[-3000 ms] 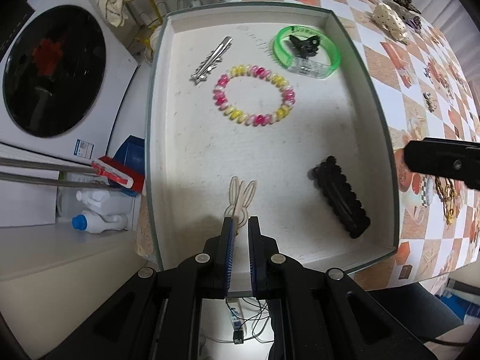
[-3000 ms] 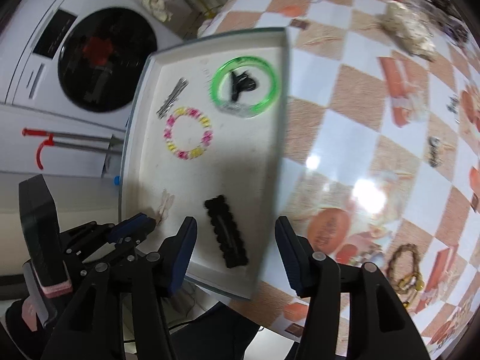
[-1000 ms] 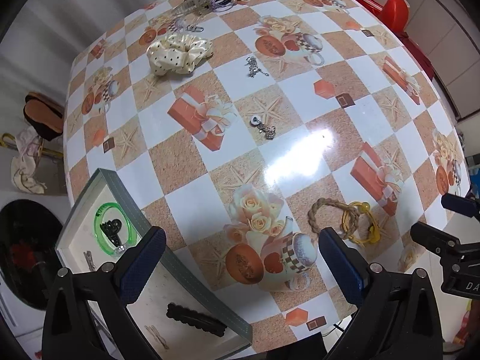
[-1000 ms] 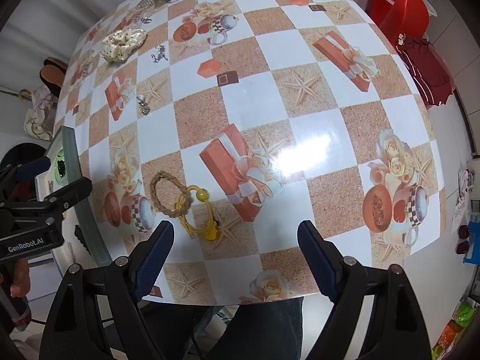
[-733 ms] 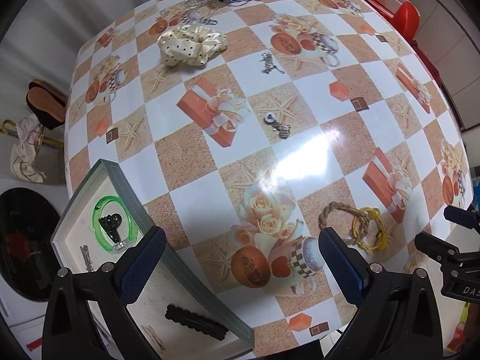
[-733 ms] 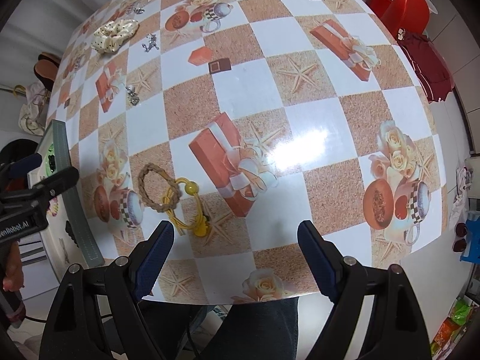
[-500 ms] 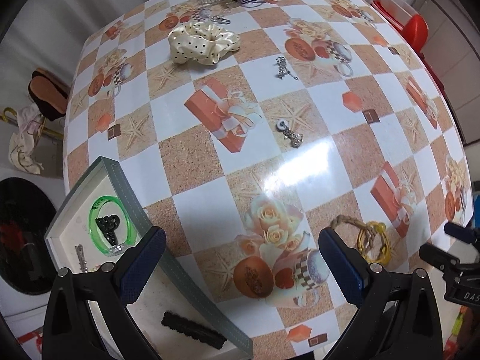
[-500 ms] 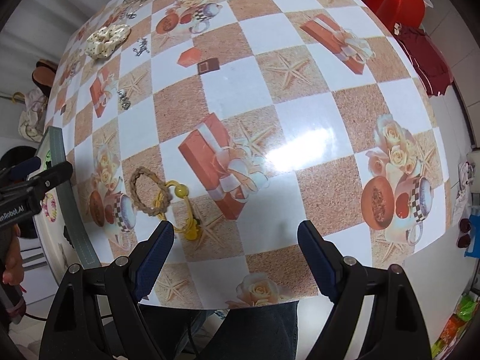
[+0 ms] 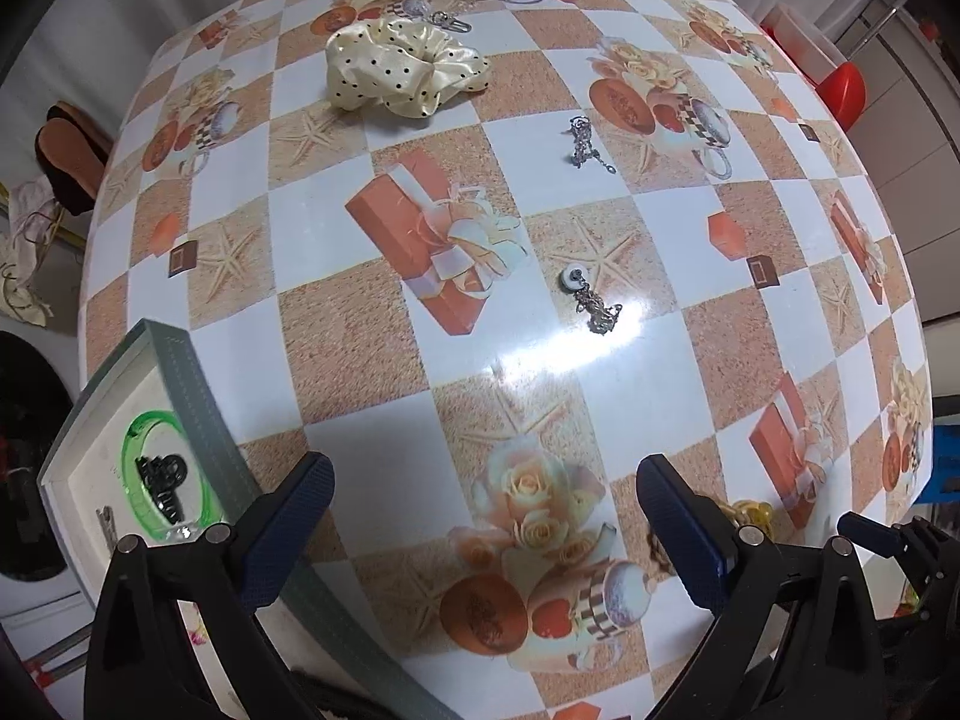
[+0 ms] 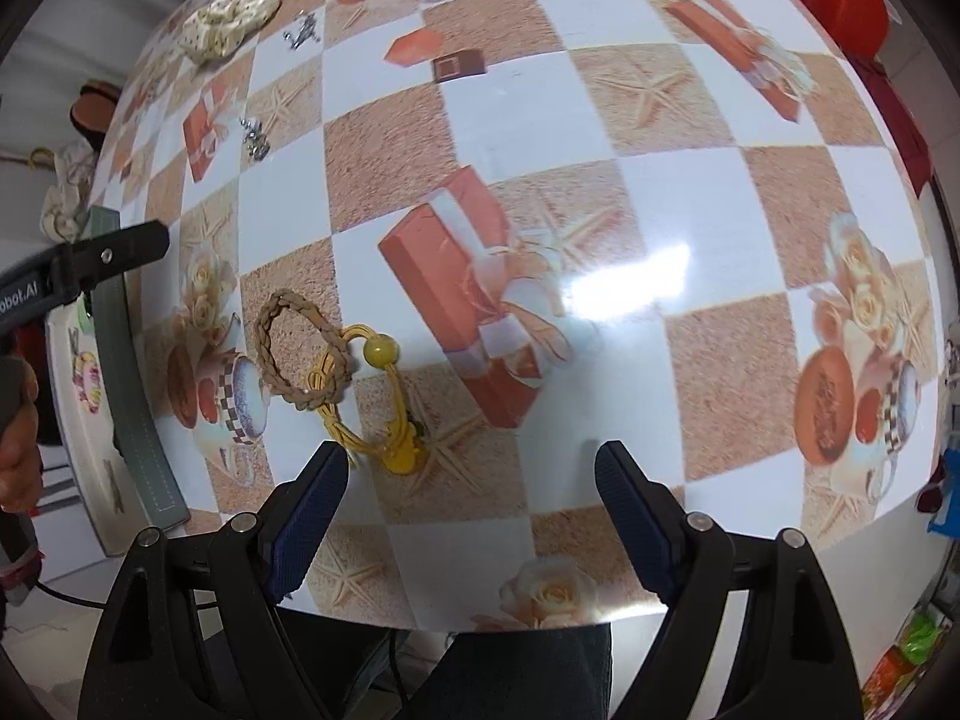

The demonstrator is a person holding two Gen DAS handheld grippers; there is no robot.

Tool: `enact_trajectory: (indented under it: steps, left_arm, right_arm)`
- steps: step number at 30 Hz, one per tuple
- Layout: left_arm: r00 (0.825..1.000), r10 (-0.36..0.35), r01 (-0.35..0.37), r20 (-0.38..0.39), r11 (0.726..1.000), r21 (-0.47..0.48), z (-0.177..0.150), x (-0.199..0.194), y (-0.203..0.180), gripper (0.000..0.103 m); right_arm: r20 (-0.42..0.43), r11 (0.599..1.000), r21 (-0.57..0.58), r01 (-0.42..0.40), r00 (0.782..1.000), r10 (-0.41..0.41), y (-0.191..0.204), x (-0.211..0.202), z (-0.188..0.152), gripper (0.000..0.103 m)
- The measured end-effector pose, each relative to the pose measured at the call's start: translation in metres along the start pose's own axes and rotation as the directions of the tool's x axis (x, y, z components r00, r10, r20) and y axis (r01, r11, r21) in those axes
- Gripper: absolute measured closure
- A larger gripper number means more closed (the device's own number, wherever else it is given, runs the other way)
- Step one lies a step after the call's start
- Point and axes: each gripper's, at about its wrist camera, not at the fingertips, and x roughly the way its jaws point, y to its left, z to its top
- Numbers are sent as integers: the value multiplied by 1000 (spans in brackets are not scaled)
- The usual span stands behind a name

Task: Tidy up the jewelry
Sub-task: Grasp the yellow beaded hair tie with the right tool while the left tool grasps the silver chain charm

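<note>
Both grippers have dropped closer to the tablecloth since a second ago; left gripper (image 9: 483,531) and right gripper (image 10: 468,516) jaws apart, nothing between. Nearest right: braided cord bracelet (image 10: 300,354) tangled with yellow beaded hair tie (image 10: 375,402) — light, limp, likely to drag together; pinch the braid's free arc. Mid-table: small chain charm (image 9: 591,300), slippery. Far: polka-dot scrunchie (image 9: 402,69). Tray (image 9: 192,396) at left edge holds green bangle (image 9: 159,480)

R hand-held gripper (image 10: 471,483) wide open above braided bracelet (image 10: 302,354).
</note>
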Motion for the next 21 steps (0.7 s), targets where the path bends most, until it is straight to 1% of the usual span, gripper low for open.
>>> enact_trajectory:
  steps: [2,4,8,12,13,14,16,19,20,21]
  left_arm:
    - [1000,5,-5,-12,1000,4,1,6,0,8]
    - [1000,10,-10,-20,1000,1,1,10,1,8]
    - [1000,14,-14,-28,1000,-1,-1,16,1,8]
    - [1000,17,-17,-24,1000,3,4,20,-5,8]
    - [1000,15,-15,-20,1000,3,6,20,-6,8]
    - [1000,12,-12,-14,1000,4,9,20,-8,8]
    - [1000,7,-7,0,1000,6,19,19,-13,8]
    - [1000,-2,2,18,1000,13,36,20,-22,8]
    - [1000,-5,4,22,1000,16,41,22,-25,10]
    - [1000,-4,4,22,1000,20,45,24,-28,18]
  right_arm:
    - [-4,999,-27,33,999,-33,7,5,2,17]
    - [-12,996,-56,64,998,-65,13,11,2,17]
    - [-4,993,-85,87,996,-88,21,16,3,17]
    - [26,985,-117,126,992,-124,31,17,5,23]
    - [34,983,-124,137,990,-134,36,18,7,26]
    - [45,979,-132,153,988,-148,38,18,9,30]
    - [72,969,-149,198,979,-189,44,19,11,33]
    - [95,967,-153,205,977,-192,55,19,17,36]
    - [98,967,-152,204,977,-191,56,19,18,37]
    - [102,967,-153,205,976,-191,56,19,19,40]
